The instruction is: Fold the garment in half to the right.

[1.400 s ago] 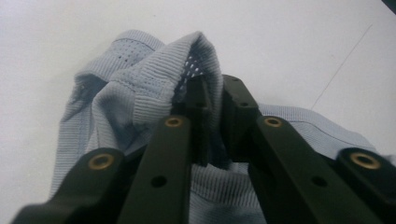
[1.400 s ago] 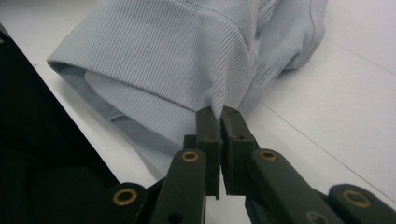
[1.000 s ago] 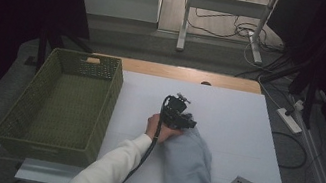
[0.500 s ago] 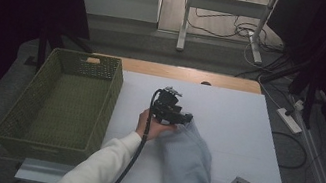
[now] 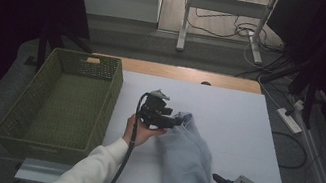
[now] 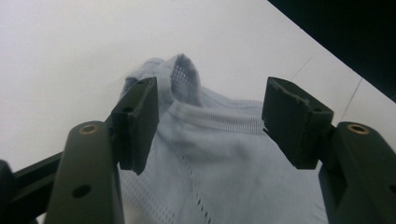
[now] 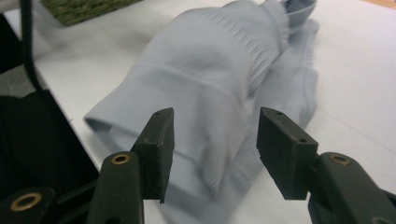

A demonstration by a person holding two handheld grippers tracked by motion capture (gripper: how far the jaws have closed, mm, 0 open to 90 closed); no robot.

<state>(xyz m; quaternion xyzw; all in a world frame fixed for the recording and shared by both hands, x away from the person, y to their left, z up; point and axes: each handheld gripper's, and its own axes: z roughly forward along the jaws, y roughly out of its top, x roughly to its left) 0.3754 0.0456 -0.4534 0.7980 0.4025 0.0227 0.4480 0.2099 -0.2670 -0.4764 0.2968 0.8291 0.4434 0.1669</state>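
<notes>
A: Lying folded on the white tabletop (image 5: pixel 237 120), the pale blue garment (image 5: pixel 184 161) has the left claw (image 6: pixel 210 121) released over its far end.

B: Right claw (image 7: pixel 212 149) at the near end has just been opening, jaws apart, gripping nothing.

High view: dim, dark surroundings — the white tabletop (image 5: pixel 227 118) is the brightest area, lit apparently from above. Right gripper view: the pale blue garment (image 7: pixel 224 84) is motion-blurred. Left gripper view — near jaws soft, slight glare on the table surface.
</notes>
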